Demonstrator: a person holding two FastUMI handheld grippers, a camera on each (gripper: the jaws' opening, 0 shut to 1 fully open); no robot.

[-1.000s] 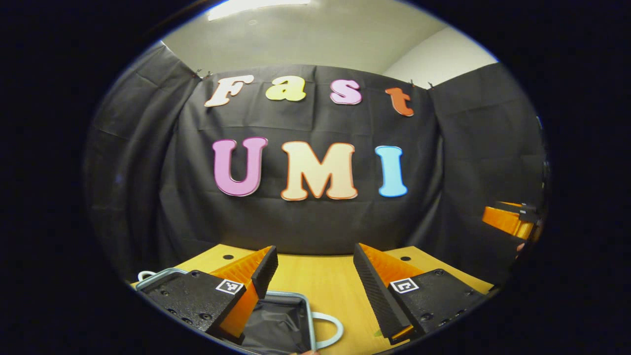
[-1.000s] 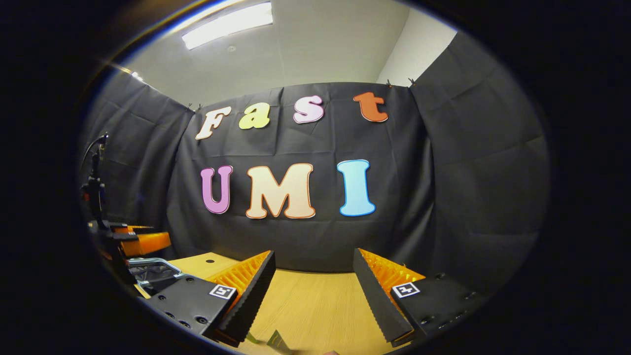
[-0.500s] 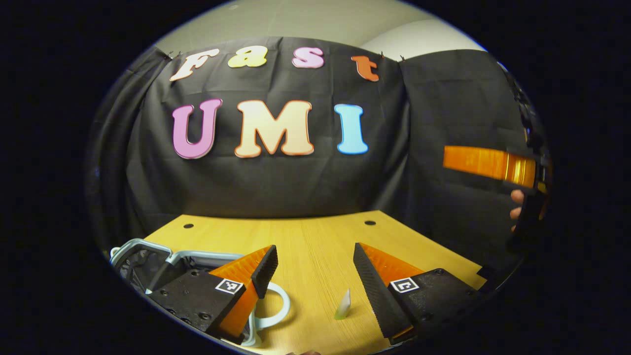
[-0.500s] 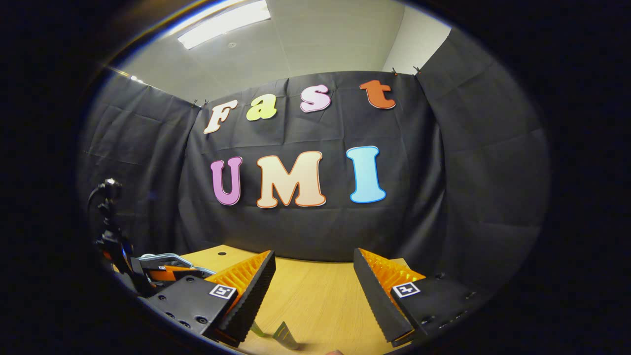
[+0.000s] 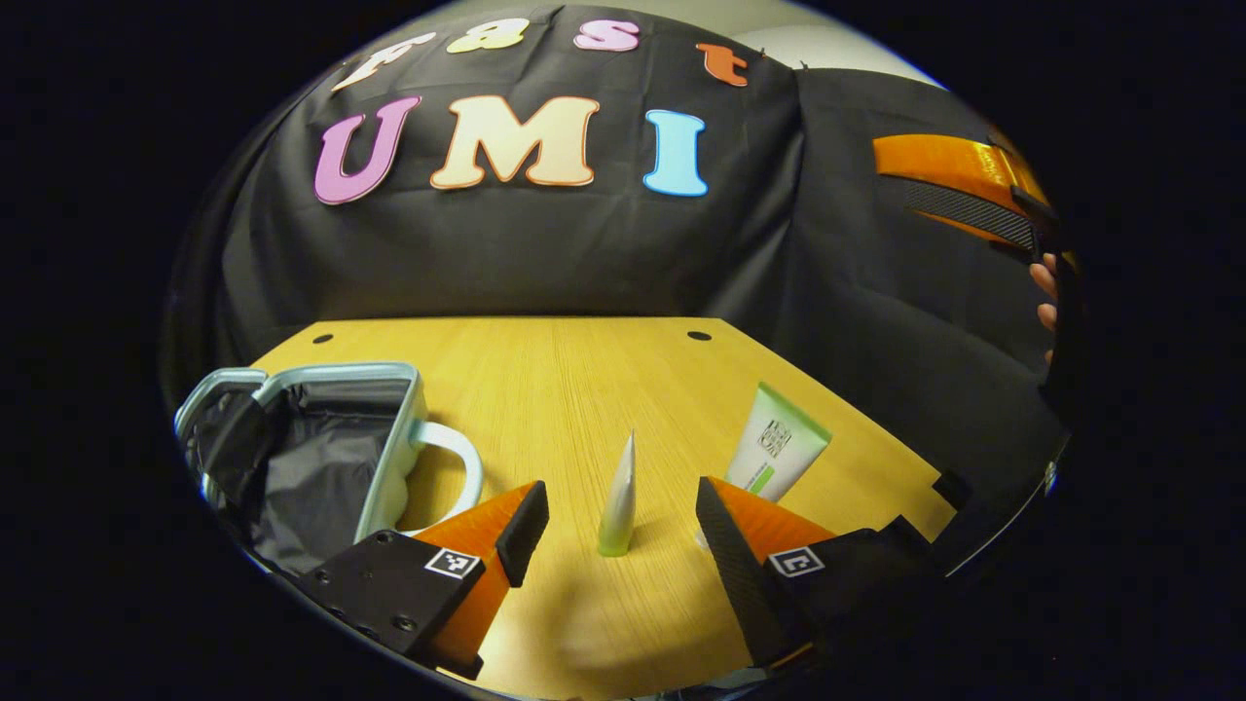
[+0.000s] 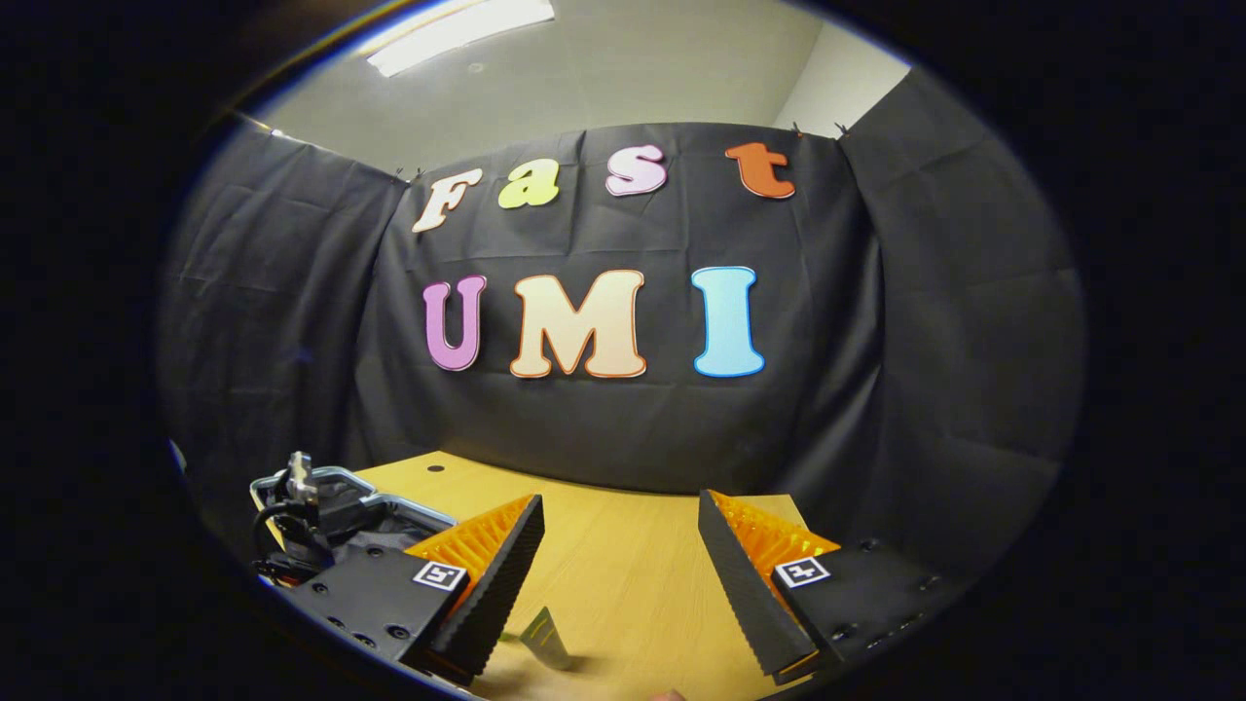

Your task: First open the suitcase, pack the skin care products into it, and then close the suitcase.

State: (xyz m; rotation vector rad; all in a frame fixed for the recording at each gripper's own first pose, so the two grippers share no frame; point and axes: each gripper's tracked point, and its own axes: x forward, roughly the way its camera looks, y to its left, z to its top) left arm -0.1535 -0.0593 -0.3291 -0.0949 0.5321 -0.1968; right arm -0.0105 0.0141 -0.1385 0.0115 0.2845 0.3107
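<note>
- Left gripper (image 5: pixel 615 511) has tipped down toward the table (image 5: pixel 584 370) over the last second — a second ago its view took in mostly the wall cloth and a corner of the suitcase; now the whole tabletop is in sight.
- Its fingers stand spread, nothing between them but air. The upright silvery tube (image 5: pixel 617 497) stands just beyond the gap, at 12 o'clock from the tips, not touched.
- A second tube, white with a green end (image 5: pixel 777 448), lies flat at about 1 o'clock, near the right finger.
- Suitcase (image 5: pixel 389 428) sits open at 9 to 10 o'clock in the left gripper view, dark lining showing, handle loop toward the tubes. Judged: opening is done, packing not begun — both tubes are outside it.
- Right gripper (image 6: pixel 617 584) — spread too, holding nothing, and it has barely shifted. In the left gripper view it hangs high at 2 o'clock, a hand behind it.
- Hard to make out: the suitcase's near side is cut off by the left finger and the picture edge; whether anything lies inside it, cannot tell.
- In the right gripper view the silvery tube (image 6: pixel 545 638) shows only as a sliver at 6 o'clock; the suitcase (image 6: pixel 389 506) at 8 o'clock is part hidden behind a finger and dark gear.
</note>
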